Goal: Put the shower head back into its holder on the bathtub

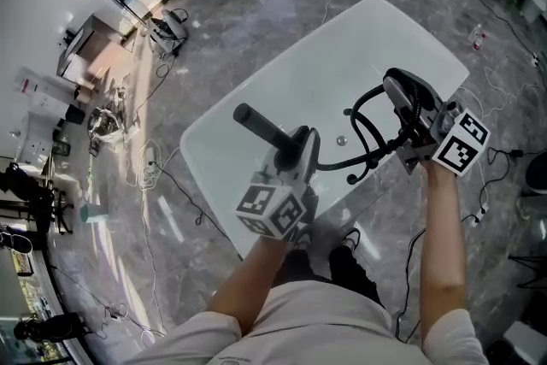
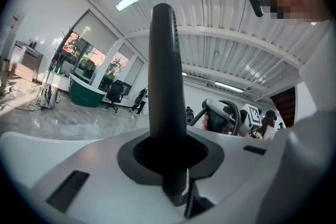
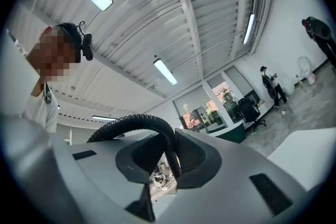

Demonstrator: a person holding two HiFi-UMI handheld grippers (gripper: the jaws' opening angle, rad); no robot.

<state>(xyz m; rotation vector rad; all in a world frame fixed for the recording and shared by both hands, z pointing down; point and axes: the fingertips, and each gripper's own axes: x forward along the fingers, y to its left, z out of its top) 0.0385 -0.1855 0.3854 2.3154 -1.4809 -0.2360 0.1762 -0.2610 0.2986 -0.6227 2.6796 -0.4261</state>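
- Closest to view, my left hand-held gripper [image 1: 295,151] is clamped on a dark rod [image 2: 165,86] that crosses its jaws, just above the near rim of the white bathtub [image 1: 359,38].
- My right hand-held gripper [image 1: 414,137] is closed on the black ribbed hose [image 3: 138,118], right beside the shower head [image 1: 408,97].
- Shower head sits over the tub's near right edge, apart from the rod, and the hose loops between my two hands.
- No view shows me the holder for certain. The rod may belong to it.
- To do this step well, I judge that I should hold the rod steady.
- I should carry the head across slowly with the hose loop free of snags, then line it up before lowering.
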